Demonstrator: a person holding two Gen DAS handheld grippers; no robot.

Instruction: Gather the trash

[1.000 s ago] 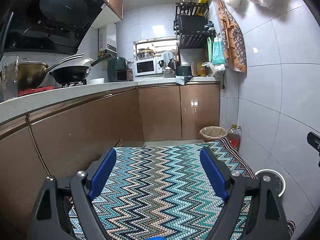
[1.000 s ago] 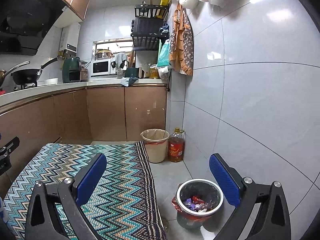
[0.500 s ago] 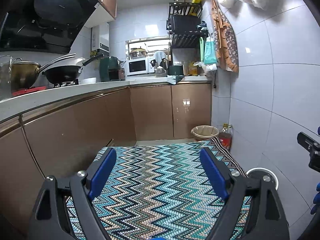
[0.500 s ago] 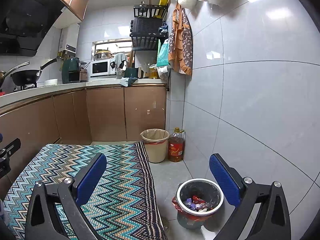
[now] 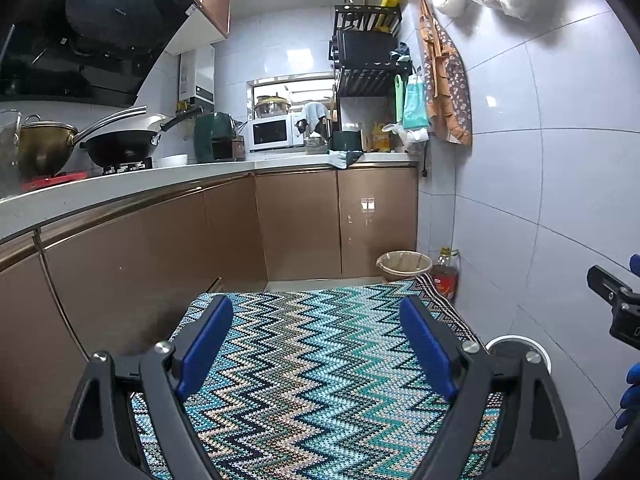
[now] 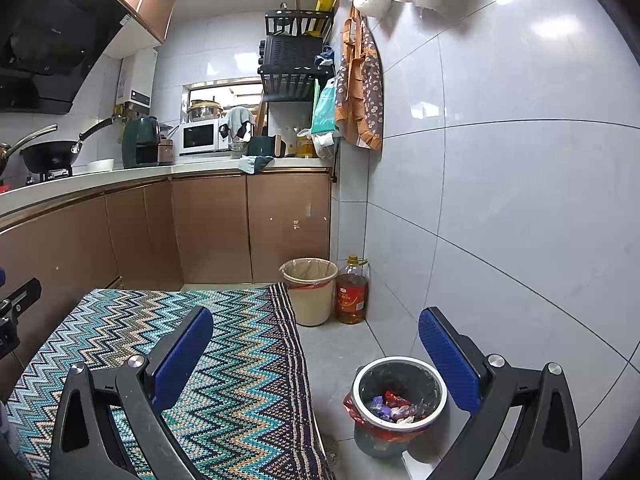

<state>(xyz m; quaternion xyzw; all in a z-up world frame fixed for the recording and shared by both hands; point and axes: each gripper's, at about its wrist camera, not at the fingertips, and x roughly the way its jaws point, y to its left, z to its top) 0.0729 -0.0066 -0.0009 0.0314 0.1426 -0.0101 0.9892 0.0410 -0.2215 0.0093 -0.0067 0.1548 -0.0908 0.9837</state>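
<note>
Both tools wide open and empty over the kitchen floor

My left tool [image 5: 316, 344] hangs spread above the zigzag rug [image 5: 320, 380], gripping nothing; my right tool [image 6: 316, 356] is equally agape, empty. The small bin [image 6: 400, 390] stands upright, mouth up, on the floor at 5 o'clock in my right view, beside the rug's edge, with wrappers [image 6: 394, 404] lying inside. A lined bin [image 6: 310, 290] and oil bottle [image 6: 352, 292] stand at 12 o'clock. Since a second ago my left view has swung slightly; the right is unchanged.
</note>
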